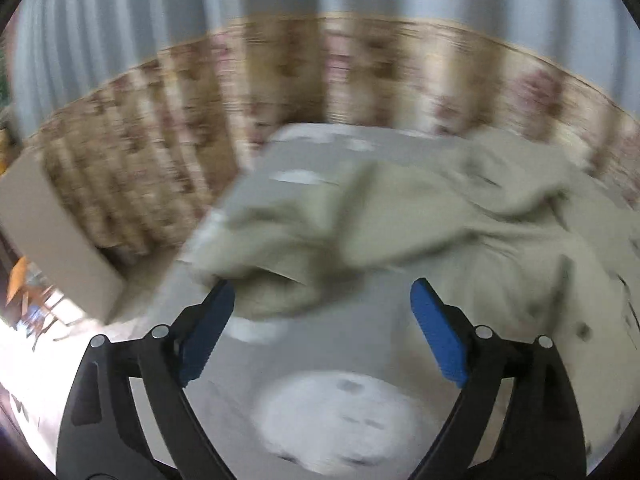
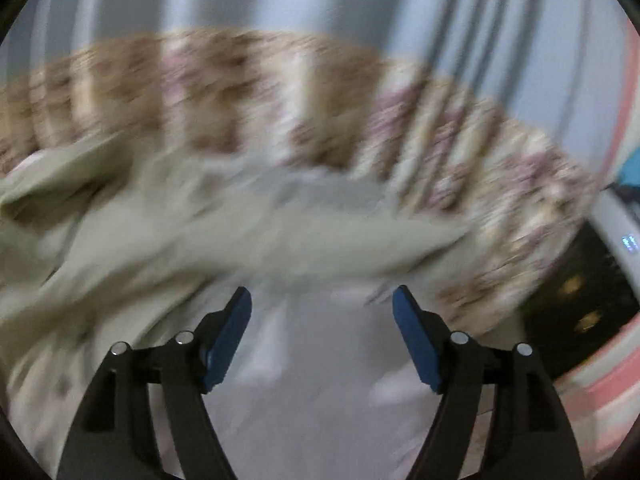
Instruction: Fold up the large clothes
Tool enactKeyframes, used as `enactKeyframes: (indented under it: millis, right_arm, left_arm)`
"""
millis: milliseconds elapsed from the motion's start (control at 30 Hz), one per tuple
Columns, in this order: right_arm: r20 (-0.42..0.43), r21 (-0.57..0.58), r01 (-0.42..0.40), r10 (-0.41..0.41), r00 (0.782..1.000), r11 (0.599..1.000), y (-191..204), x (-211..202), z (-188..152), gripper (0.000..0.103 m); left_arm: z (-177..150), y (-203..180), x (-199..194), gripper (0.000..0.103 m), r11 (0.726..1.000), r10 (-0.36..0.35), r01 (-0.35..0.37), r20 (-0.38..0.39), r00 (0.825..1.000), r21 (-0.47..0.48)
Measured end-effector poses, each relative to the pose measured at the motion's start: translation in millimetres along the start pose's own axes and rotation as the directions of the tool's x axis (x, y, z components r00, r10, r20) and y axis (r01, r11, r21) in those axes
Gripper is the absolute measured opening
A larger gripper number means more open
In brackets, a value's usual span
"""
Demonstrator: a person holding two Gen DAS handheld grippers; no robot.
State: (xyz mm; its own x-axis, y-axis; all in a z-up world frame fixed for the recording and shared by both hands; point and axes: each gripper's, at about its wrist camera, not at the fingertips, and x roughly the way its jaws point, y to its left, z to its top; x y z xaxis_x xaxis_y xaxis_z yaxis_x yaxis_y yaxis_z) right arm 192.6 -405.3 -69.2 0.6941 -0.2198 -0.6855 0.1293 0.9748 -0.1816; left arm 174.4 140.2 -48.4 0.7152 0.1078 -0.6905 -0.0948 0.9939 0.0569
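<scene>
Beige garment [image 1: 420, 208] crumpled (blurred), both jaws apart

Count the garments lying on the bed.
1. A single pale olive garment lies crumpled on the grey sheet, ahead of both grippers' open fingers; the right wrist view shows the same one. Blur could hide another underneath.
</scene>
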Motion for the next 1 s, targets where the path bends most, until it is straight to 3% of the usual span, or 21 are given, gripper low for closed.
enactKeyframes:
  millis: [100,233,300,333,400,433,467,500,533,567,600,667,733,800,867,933,1000]
  right_arm:
    - [-0.037,0.015,-0.1,0.1,0.994,0.995,29.0,-7.7,-34.0,0.073]
    - [-0.063,0.07,-0.178,0.183,0.981,0.981,48.2,-23.3,-63.0,0.072]
    - [-0.102,0.115,-0.23,0.242,0.965,0.966,50.5,-21.4,-73.1,0.072]
    - [-0.127,0.123,-0.245,0.26,0.957,0.962,55.5,-18.8,-78.5,0.072]
    - [-0.152,0.135,-0.278,0.297,0.943,0.951,62.3,-13.3,-88.8,0.069]
    - [-0.164,0.146,-0.315,0.337,0.927,0.938,64.1,-8.7,-90.9,0.042]
    - [-0.16,0.146,-0.354,0.375,0.913,0.924,69.3,-7.3,-91.8,0.023]
    - [-0.158,0.112,-0.332,0.346,0.925,0.937,74.5,-8.1,-89.1,0.019]
    - [-0.159,0.071,-0.312,0.319,0.934,0.947,79.8,-10.1,-87.3,0.008]
    - [-0.153,0.06,-0.322,0.328,0.932,0.945,80.5,-12.3,-83.8,0.006]
    - [-0.142,0.061,-0.327,0.332,0.933,0.943,78.8,-16.0,-81.3,0.005]
    - [-0.099,0.006,-0.279,0.279,0.955,0.96,75.5,-32.0,-73.1,0.004]
    - [-0.056,-0.068,-0.205,0.201,0.978,0.976,72.4,-50.8,-63.6,0.002]
    - [-0.015,-0.098,-0.163,0.162,0.987,0.982,66.6,-75.9,-58.6,0.002]
    - [0.02,-0.141,-0.092,0.096,0.995,0.986,61.2,-101.1,-56.0,0.002]
    - [0.015,-0.15,-0.043,0.046,0.999,0.988,51.5,-115.8,-55.5,0.001]
    - [-0.039,-0.157,0.064,-0.071,0.997,0.986,36.4,-109.6,-63.9,0.0]
  left_arm:
    - [-13.4,-38.3,10.4,0.09,0.994,-0.084,0.086,-0.033,0.996,0.061]
    - [-30.8,-67.8,38.2,0.089,0.984,-0.142,0.154,-0.119,0.983,0.095]
    - [-39.3,-76.4,48.6,0.082,0.978,-0.166,0.183,-0.162,0.973,0.096]
    - [-43.7,-79.5,52.2,0.073,0.973,-0.192,0.211,-0.18,0.965,0.092]
    - [-49.7,-85.6,57.6,0.04,0.954,-0.271,0.291,-0.225,0.936,0.064]
    - [-52.2,-89.2,57.4,0.026,0.946,-0.298,0.32,-0.231,0.926,0.06]
    - [-52.8,-95.8,54.4,0.01,0.945,-0.291,0.315,-0.217,0.932,0.086]
    - [-53.1,-98.7,53.0,0.0,0.94,-0.301,0.328,-0.218,0.928,0.096]
    - [-53.1,-99.9,50.5,0.0,0.931,-0.331,0.356,-0.22,0.918,0.085]
    - [-50.8,-97.0,45.4,0.0,0.919,-0.371,0.391,-0.216,0.903,0.057]
    - [-48.9,-94.1,39.9,0.0,0.919,-0.375,0.391,-0.201,0.905,0.05]
    - [-43.4,-79.1,22.1,0.0,0.924,-0.375,0.382,-0.147,0.916,0.025]
    - [-39.5,-55.1,1.3,0.0,0.918,-0.396,0.395,-0.113,0.911,-0.031]
    - [-41.4,-35.3,-21.3,0.0,0.917,-0.399,0.396,-0.093,0.912,-0.059]
    - [-51.4,-23.3,-44.5,0.0,0.905,-0.423,0.415,-0.1,0.901,-0.088]
    - [-60.3,-16.4,-61.0,0.0,0.911,-0.411,0.404,-0.102,0.906,-0.088]
    - [-74.5,-9.5,-61.6,0.0,0.924,-0.38,0.369,-0.133,0.915,-0.101]
